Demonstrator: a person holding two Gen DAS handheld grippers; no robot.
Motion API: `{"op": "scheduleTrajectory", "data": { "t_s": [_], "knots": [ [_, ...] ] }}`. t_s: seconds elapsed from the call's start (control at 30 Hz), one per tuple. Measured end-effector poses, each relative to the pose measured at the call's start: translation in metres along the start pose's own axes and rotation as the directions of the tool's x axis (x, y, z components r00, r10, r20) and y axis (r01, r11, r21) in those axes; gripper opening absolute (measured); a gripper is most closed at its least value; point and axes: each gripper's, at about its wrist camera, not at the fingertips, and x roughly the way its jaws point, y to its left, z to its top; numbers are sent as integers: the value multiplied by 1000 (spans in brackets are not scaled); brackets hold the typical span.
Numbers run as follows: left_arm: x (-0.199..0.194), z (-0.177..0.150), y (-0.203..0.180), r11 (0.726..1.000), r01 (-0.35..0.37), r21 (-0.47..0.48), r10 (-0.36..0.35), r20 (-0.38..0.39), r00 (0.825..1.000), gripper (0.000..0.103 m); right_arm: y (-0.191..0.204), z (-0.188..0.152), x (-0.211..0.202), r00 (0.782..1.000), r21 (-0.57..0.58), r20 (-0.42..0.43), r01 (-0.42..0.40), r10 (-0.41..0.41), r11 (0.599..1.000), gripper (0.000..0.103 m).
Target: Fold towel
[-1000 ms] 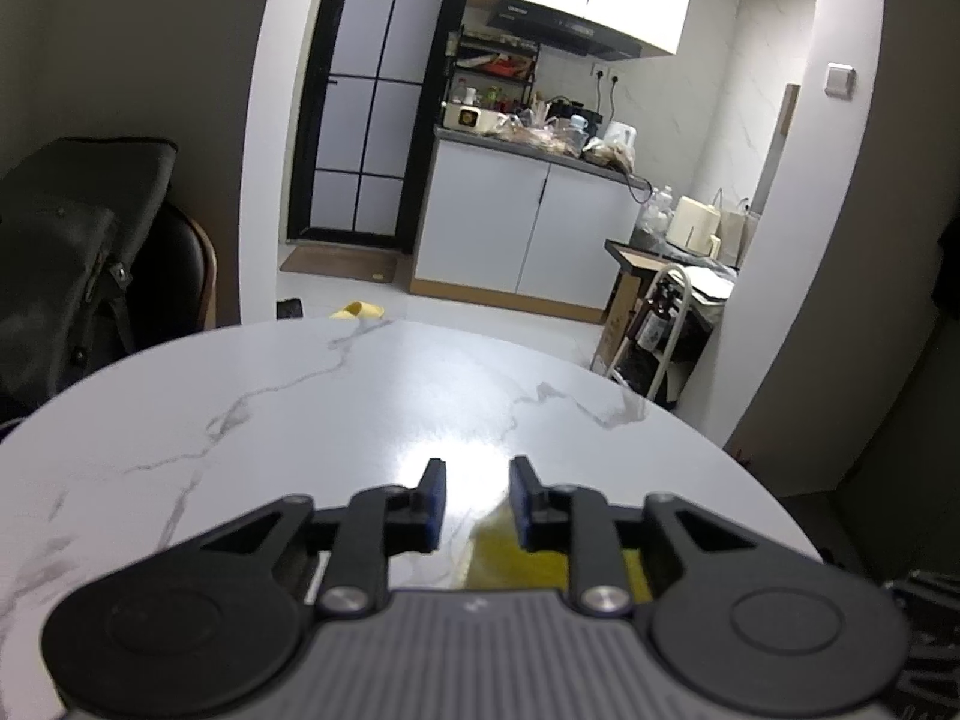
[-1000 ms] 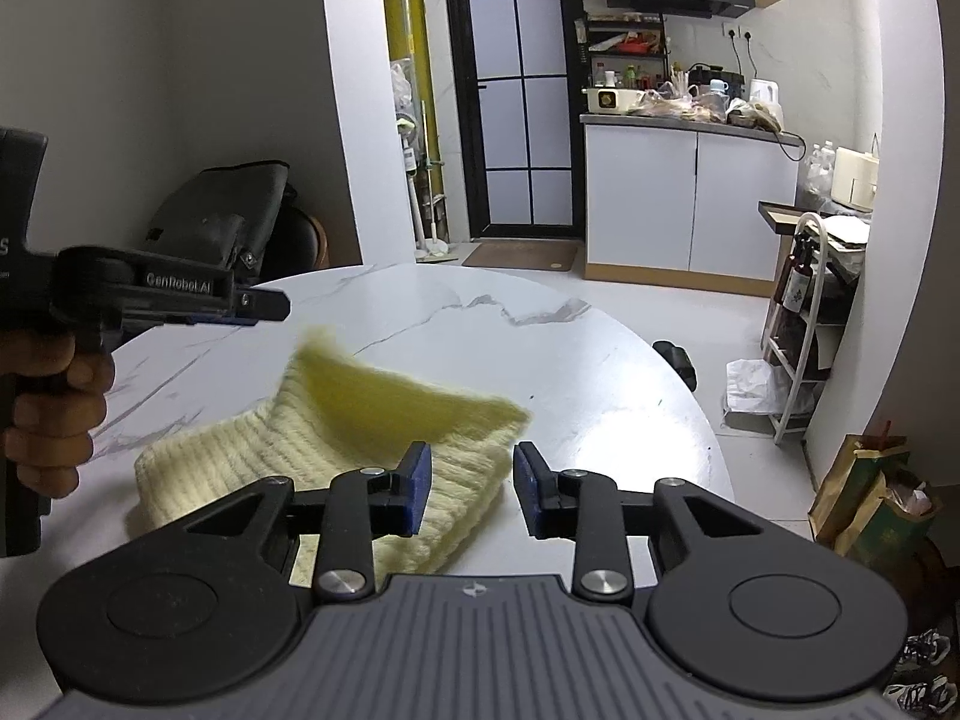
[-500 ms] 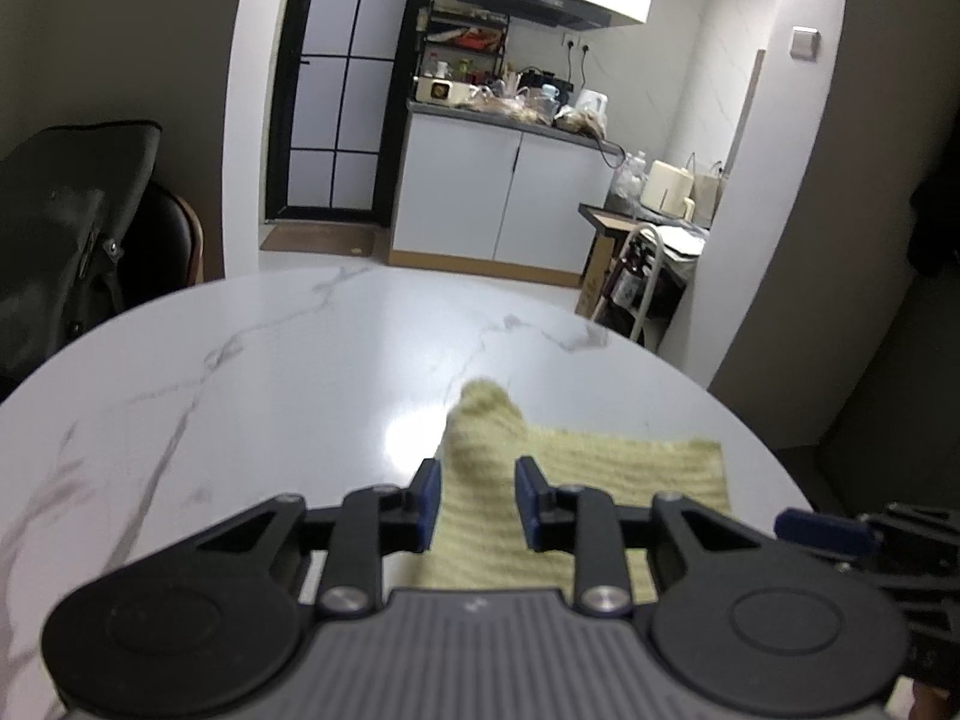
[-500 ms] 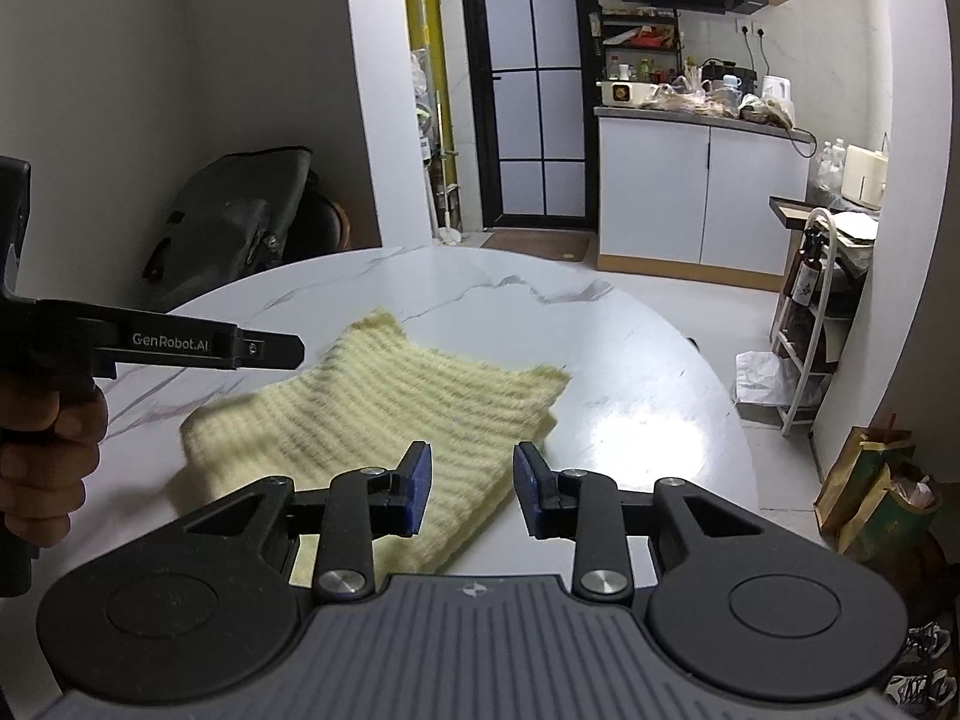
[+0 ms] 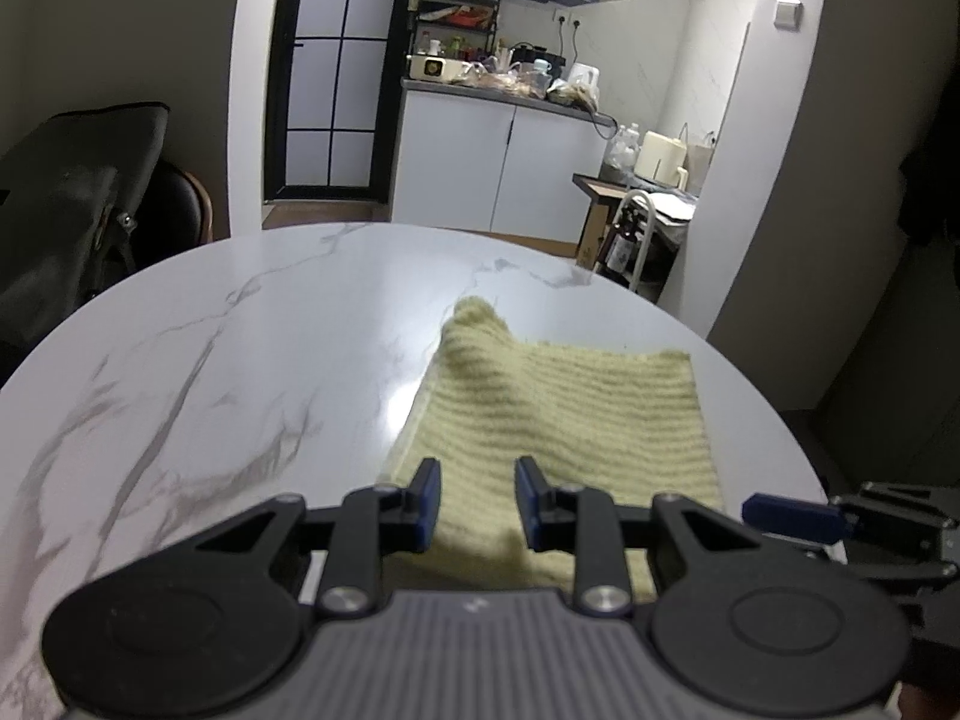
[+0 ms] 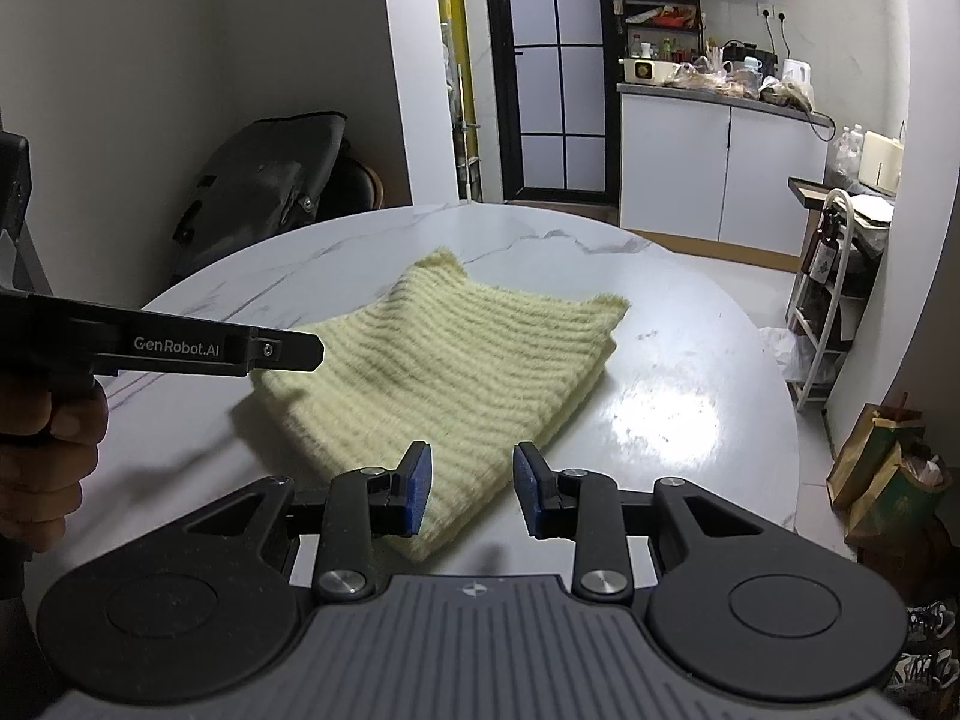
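The left gripper [image 5: 474,501] was observed with its blue-padded fingers [image 5: 427,501] parted by a moderate gap, nothing clamped between them; only the yellow knitted towel [image 5: 564,414] was seen through the gap, lying on the table below. The right gripper [image 6: 471,489] was recorded likewise spread, blue pads [image 6: 417,486] apart and nothing gripped, positioned over the towel's near edge.

The towel [image 6: 444,372] was noted lying folded on the white marble-pattern round table [image 6: 690,360], on its right half as seen from the left wrist view. One far corner was seen raised into a small peak; the rest lay flat, the ribbed knit facing up. A doubled edge was visible along the side nearest the right gripper.

In the right wrist view the left gripper [image 6: 288,351] was recorded from the side, reaching over the towel's left edge, held by a hand [image 6: 48,456]. Whether it touched the towel could not be told.

Beyond the table, a dark bag on a chair [image 6: 264,186], a black-framed glass door [image 6: 552,72] and white kitchen cabinets [image 6: 720,174] were noted.
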Motion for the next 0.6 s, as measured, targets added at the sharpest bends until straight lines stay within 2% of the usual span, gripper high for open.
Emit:
{"op": "scheduleTrajectory", "data": {
  "t_s": [0.17, 0.3, 0.6],
  "knots": [
    [-11, -11, -2, 1000, -13, 14, 13, -2, 1000, 31, 2, 0, -1, 1000, -2, 0, 6, -6, 1000, 34],
    [-19, -21, -4, 999, -29, 34, 30, -8, 1000, 39, 4, -1, -2, 1000, -3, 0, 11, -11, 1000, 34],
    [-34, -39, 2, 999, -51, 9, 52, -17, 999, 42, 7, -1, -4, 1000, -6, -1, 22, -22, 1000, 34]
  ]
}}
